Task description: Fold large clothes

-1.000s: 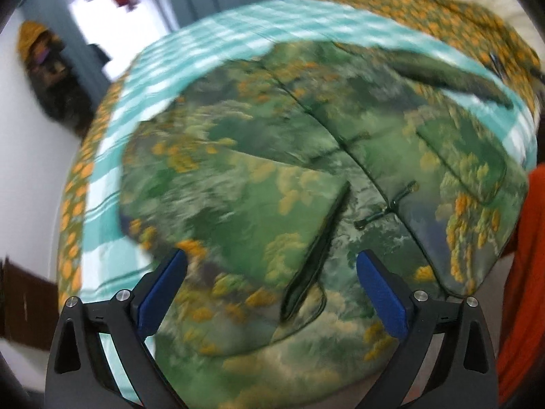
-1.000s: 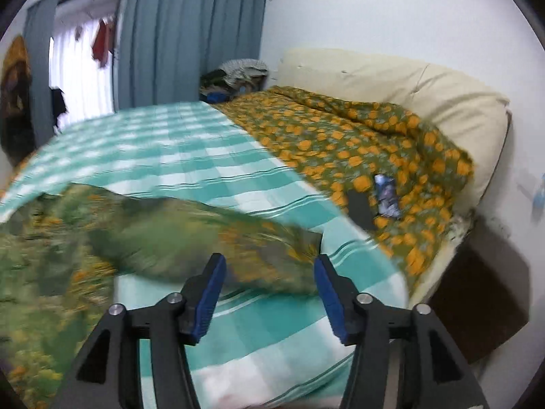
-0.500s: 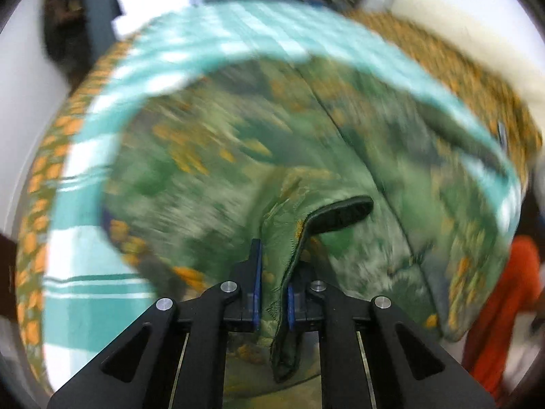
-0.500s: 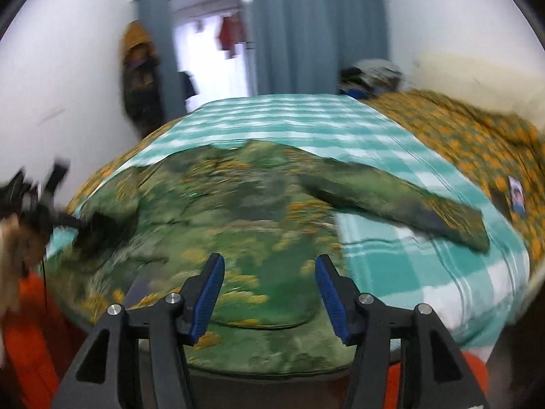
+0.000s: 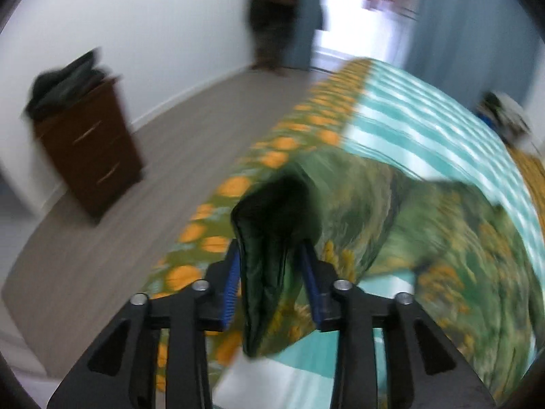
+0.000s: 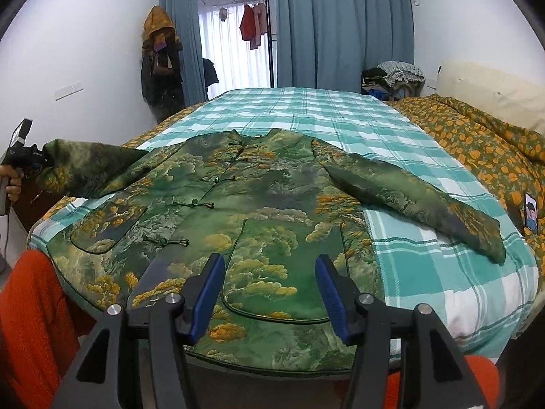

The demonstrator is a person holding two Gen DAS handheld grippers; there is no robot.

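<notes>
A large green jacket (image 6: 259, 204) with orange tree print lies front up on the bed. My left gripper (image 5: 272, 283) is shut on the cuff (image 5: 269, 238) of its left sleeve and holds it out past the bed's left edge; it also shows in the right wrist view (image 6: 37, 162), with the sleeve (image 6: 92, 167) stretched in the air. The other sleeve (image 6: 415, 201) lies flat on the bed to the right. My right gripper (image 6: 269, 293) is open and empty, above the jacket's lower hem.
The bed has a teal checked sheet (image 6: 340, 116) and an orange-flowered quilt (image 6: 477, 136) at the right with a phone (image 6: 530, 216) on it. A brown cabinet (image 5: 88, 150) stands by the left wall. Curtains (image 6: 340, 27) and hung clothes are behind.
My left gripper closed on the sleeve cuff and pulled it out to the left off the bed. My right gripper swung back from the right sleeve to the jacket's hem, still open.
</notes>
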